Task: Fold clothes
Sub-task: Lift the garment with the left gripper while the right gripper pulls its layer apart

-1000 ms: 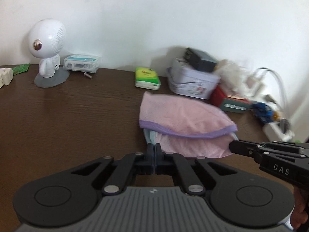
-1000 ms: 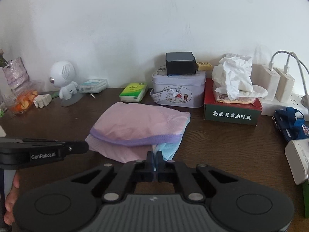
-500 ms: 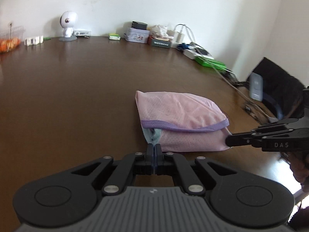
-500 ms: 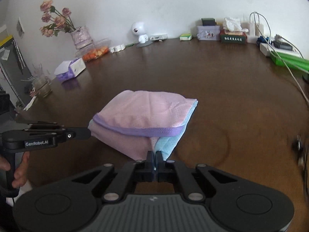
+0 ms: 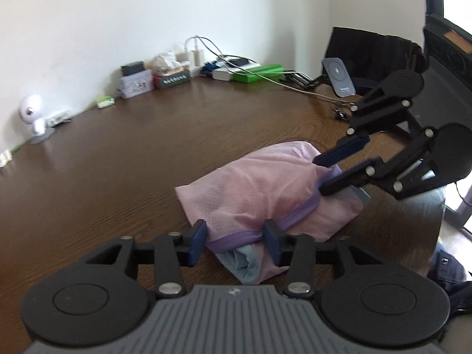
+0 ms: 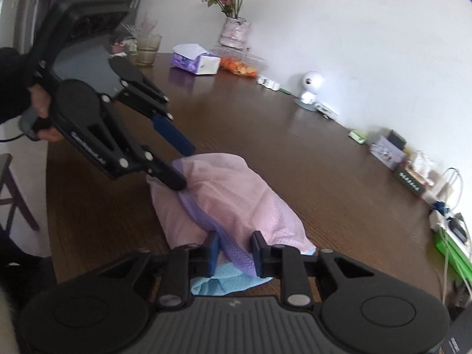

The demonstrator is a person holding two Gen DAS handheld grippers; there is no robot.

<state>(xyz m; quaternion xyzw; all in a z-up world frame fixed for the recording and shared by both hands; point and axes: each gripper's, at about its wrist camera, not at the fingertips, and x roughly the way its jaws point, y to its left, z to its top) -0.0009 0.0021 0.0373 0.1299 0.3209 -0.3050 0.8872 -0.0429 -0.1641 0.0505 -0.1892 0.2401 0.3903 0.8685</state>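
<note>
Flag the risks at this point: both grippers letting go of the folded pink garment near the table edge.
1. Both grippers' jaws are opening with cloth between them. The purple hem sits between the left gripper fingers and could snag and drag on pull-back.
2. The folded pink garment looks puffy, not flat; it may spring open once the right gripper leaves.
3. The blue layer pokes out toward the table edge and may slip off.

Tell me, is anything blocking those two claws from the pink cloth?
Nothing visible is. The folded pink garment already sits between the opening jaws of both the left gripper and the right gripper, one at each end.
</note>
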